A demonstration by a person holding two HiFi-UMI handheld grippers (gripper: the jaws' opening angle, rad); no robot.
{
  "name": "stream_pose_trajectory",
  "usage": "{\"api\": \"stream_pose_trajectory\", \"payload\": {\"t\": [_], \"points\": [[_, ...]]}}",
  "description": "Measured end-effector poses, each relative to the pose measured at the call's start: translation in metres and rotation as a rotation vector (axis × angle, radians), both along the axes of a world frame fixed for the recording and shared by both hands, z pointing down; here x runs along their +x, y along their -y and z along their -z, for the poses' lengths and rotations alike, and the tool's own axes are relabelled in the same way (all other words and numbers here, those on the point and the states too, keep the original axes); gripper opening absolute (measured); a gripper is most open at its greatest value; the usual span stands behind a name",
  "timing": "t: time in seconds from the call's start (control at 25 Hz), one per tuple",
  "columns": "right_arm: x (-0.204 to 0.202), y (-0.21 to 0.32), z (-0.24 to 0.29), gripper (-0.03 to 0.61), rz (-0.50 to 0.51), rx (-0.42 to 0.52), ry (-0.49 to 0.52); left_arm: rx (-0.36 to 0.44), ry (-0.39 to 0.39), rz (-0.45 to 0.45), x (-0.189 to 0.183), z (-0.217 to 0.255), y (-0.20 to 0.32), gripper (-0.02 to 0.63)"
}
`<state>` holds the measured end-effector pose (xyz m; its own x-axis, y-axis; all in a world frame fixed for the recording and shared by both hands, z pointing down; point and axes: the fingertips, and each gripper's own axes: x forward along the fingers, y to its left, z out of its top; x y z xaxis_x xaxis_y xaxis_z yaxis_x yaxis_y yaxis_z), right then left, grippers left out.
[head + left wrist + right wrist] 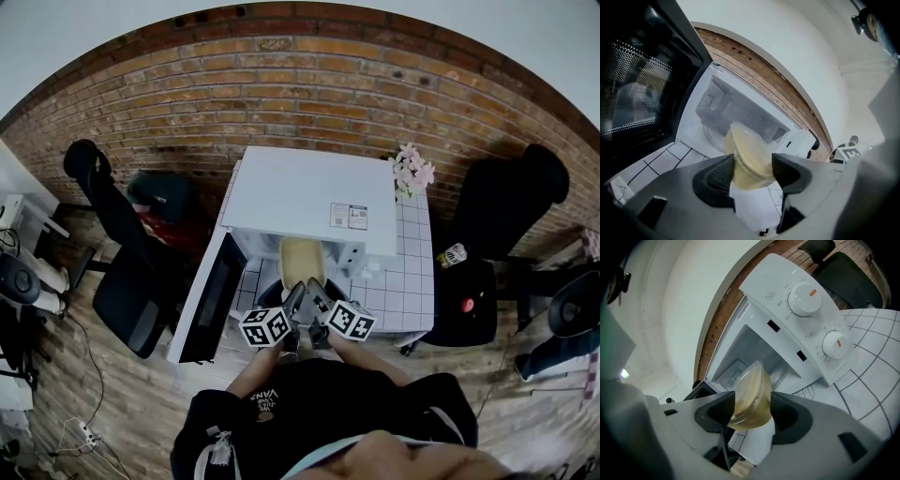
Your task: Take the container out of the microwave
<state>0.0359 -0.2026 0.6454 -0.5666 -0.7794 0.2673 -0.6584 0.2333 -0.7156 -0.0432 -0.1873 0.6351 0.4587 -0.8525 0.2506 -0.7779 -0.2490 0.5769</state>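
While both sets of fingers (715, 174) are clamping the container (749, 157), the left gripper (751, 171) and right gripper (750, 409) are holding it at the mouth of the open microwave (309, 192) on the tabletop (412, 286). Judgement: withdrawal step is in hand; next move is calling for a level pull clear.

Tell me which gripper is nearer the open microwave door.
Left. The left gripper holds the container beside the microwave door; the right gripper holds its far side.
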Motion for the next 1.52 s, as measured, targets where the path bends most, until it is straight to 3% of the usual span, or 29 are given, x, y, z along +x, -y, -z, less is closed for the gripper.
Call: {"api": "stream_pose_trajectory", "payload": {"t": [1.52], "points": [[0.025,-0.089,0.004,0.229,0.078,0.026,-0.015,0.017,-0.005,0.034,0.027,0.004,-0.094,0.259]]}}
